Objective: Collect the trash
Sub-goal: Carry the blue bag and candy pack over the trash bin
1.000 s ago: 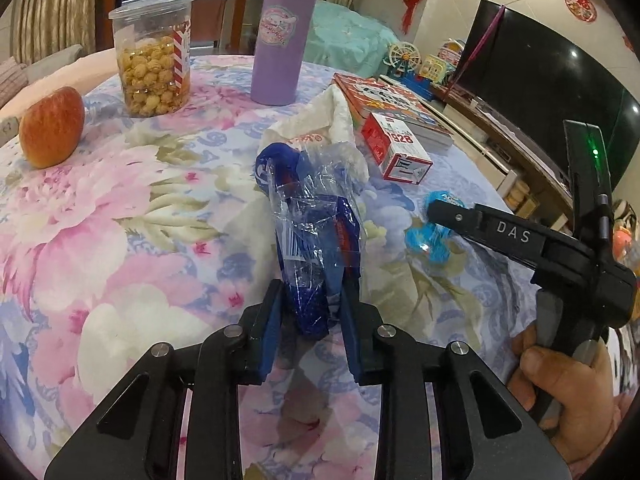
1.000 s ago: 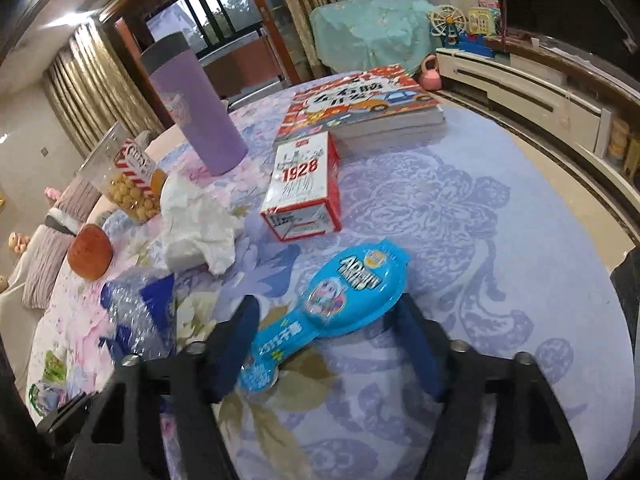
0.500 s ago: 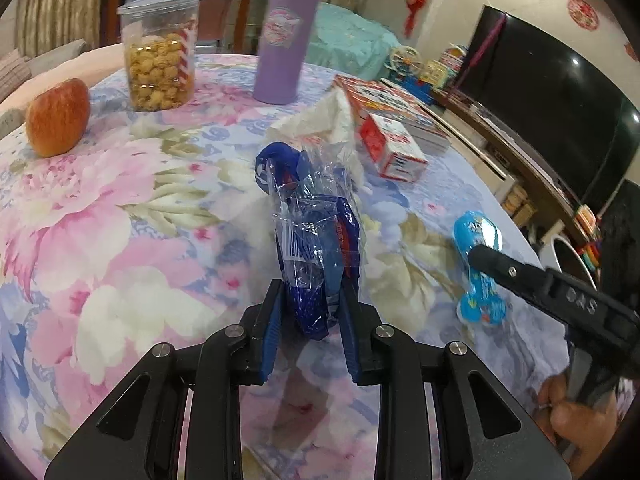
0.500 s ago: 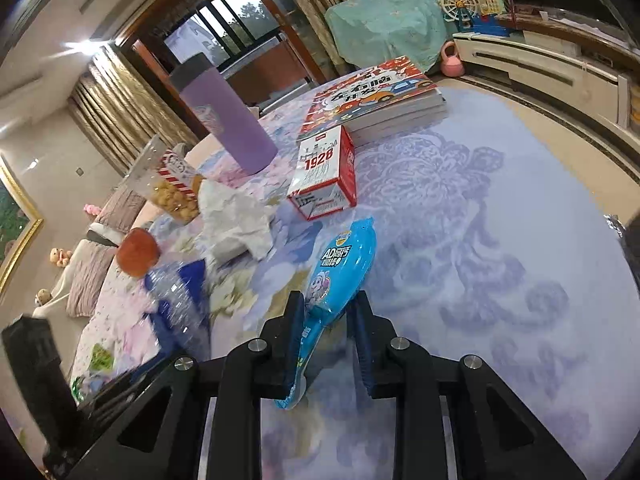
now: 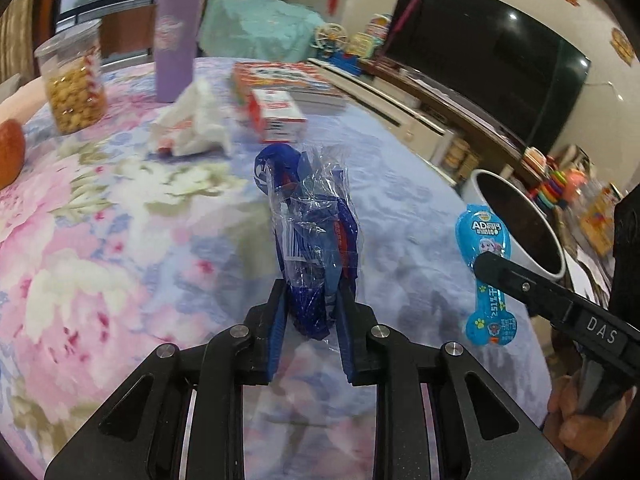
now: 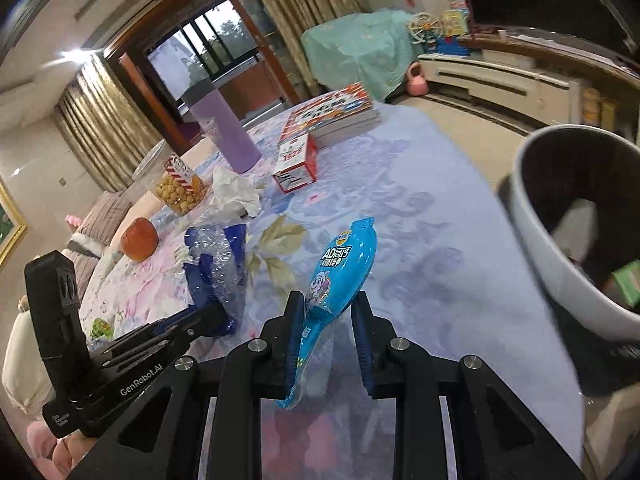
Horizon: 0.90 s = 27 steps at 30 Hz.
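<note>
My left gripper [image 5: 314,292] is shut on a crumpled clear and blue plastic wrapper [image 5: 312,220], its jaws still closing tighter, and holds it upright above the flowered tablecloth [image 5: 120,240]. My right gripper [image 6: 326,300] is shut on a bright blue candy packet [image 6: 344,260], lifted off the cloth near the table's right edge. In the left wrist view that packet [image 5: 484,240] hangs from the right gripper's finger. In the right wrist view the left gripper [image 6: 212,316] shows with its wrapper [image 6: 218,264]. A grey trash bin [image 6: 560,272] stands past the table edge at right, with scraps inside.
On the table lie a crumpled white tissue [image 5: 196,120], a red and white box [image 5: 280,116], stacked books [image 5: 288,80], a purple bottle [image 5: 176,40], a snack jar [image 5: 74,80] and an apple [image 5: 10,152]. The bin's rim [image 5: 480,178] sits below table level. A TV stands behind.
My right gripper closed on the blue packet and lifted it off the cloth. Both grippers moved right toward the table edge, and the bin came into view.
</note>
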Available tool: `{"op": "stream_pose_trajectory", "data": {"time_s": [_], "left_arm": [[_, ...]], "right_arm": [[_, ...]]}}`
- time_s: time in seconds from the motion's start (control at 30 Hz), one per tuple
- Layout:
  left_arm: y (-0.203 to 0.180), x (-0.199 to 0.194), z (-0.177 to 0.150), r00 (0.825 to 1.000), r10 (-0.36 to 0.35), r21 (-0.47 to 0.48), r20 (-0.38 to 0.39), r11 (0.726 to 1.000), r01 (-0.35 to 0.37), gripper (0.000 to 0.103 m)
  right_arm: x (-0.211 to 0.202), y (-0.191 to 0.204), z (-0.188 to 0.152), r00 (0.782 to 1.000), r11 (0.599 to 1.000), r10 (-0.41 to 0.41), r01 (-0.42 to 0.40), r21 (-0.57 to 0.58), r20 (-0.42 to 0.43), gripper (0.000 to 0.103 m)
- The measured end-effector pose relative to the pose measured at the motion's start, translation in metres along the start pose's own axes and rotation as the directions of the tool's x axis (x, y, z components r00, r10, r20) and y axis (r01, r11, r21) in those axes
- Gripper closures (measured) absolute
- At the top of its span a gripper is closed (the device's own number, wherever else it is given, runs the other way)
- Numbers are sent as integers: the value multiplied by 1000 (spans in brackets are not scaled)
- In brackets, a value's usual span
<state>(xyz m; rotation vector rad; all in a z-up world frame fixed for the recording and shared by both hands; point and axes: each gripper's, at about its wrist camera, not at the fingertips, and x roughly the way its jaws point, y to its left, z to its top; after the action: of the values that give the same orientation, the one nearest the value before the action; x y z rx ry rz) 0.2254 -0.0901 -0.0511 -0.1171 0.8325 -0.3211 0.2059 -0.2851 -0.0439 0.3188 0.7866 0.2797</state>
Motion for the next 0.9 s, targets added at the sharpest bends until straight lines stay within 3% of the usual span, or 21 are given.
{"op": "stream_pose_trajectory", "data": {"time_s": [0.43, 0.9], "left_arm": [[-73, -4, -8, 999, -52, 94, -16, 994, 53, 82], [-110, -4, -4, 998, -56, 170, -15, 984, 58, 82]], "right_arm": [[-53, -46, -3, 997, 999, -25, 23, 30, 67, 78], [-81, -81, -2, 993, 996, -29, 19, 88, 118, 78]]}}
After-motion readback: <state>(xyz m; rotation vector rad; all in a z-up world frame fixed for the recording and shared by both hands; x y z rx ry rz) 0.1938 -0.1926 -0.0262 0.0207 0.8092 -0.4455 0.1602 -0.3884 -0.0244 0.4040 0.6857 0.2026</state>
